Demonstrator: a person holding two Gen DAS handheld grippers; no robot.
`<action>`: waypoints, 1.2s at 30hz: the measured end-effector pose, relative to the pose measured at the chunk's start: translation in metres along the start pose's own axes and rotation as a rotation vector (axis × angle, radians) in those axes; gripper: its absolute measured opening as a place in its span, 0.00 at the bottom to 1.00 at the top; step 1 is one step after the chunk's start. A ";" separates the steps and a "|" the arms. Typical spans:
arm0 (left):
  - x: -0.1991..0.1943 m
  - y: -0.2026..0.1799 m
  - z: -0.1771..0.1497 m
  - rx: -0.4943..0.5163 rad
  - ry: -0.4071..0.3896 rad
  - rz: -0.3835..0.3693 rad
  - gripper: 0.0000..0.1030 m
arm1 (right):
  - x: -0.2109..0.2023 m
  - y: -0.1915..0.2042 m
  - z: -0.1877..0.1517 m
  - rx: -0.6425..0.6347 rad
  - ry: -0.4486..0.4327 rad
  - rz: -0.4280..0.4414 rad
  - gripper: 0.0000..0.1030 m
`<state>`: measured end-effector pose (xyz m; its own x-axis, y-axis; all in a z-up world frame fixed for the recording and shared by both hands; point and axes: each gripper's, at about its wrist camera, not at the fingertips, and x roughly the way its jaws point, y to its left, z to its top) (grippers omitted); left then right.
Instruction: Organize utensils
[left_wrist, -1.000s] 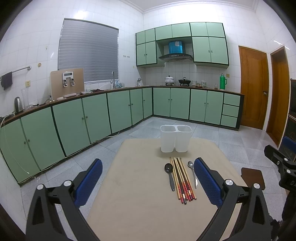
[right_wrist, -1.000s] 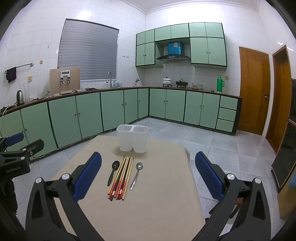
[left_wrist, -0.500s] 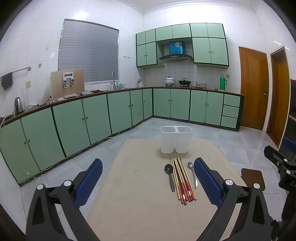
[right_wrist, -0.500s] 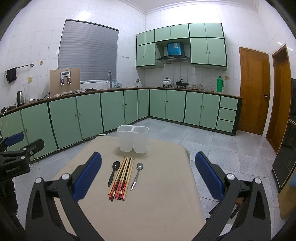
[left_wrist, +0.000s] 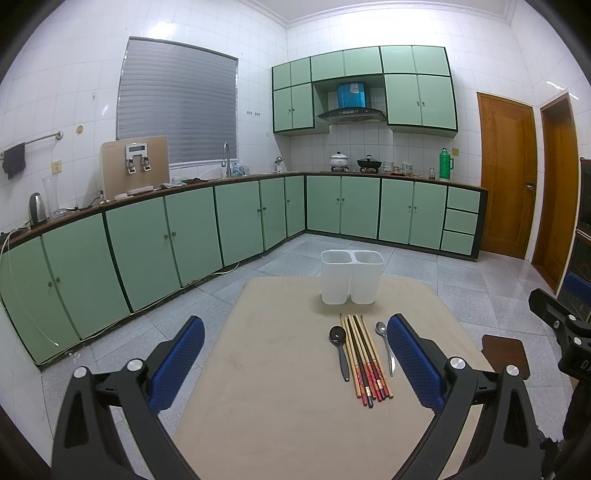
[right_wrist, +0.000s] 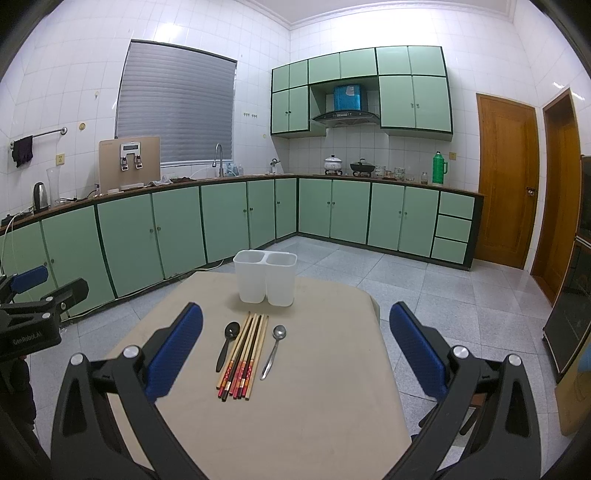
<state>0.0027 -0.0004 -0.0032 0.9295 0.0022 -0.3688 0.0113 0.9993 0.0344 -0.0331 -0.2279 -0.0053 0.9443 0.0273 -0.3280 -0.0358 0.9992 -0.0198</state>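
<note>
Green kitchen, beige tabletop (right_wrist: 314, 424). Chopsticks (right_wrist: 242, 356) and two spoons lie lengthwise toward the white holder (right_wrist: 265, 282), ahead of right tongs (right_wrist: 295, 354); left tongs (left_wrist: 295, 363) offset. Both released, empty.

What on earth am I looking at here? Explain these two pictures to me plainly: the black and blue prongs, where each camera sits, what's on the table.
No robot here: a person holds a two-finger gripper in each hand, each with a fisheye camera looking along its fingers. One picture comes from the left gripper, the other from the right gripper. The blue prongs are the finger pads. Both grippers are open and hold nothing.

On the beige table stand a white two-compartment holder, and nearer the camera a black spoon, a bundle of chopsticks and a metal spoon, lying side by side. The kitchen curves only because of the lens.
</note>
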 end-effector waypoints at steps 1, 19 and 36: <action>0.000 0.000 0.000 0.001 -0.001 0.000 0.94 | 0.000 0.000 0.000 0.000 0.000 0.001 0.95; 0.003 0.001 0.000 0.004 0.013 0.003 0.94 | 0.002 0.003 0.001 0.010 0.011 0.002 0.95; 0.097 -0.003 0.001 0.032 0.142 0.007 0.94 | 0.089 -0.014 -0.007 0.048 0.146 0.024 0.95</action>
<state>0.0927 -0.0034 -0.0384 0.8683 0.0167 -0.4958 0.0188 0.9976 0.0665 0.0489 -0.2393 -0.0410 0.8857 0.0500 -0.4616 -0.0387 0.9987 0.0338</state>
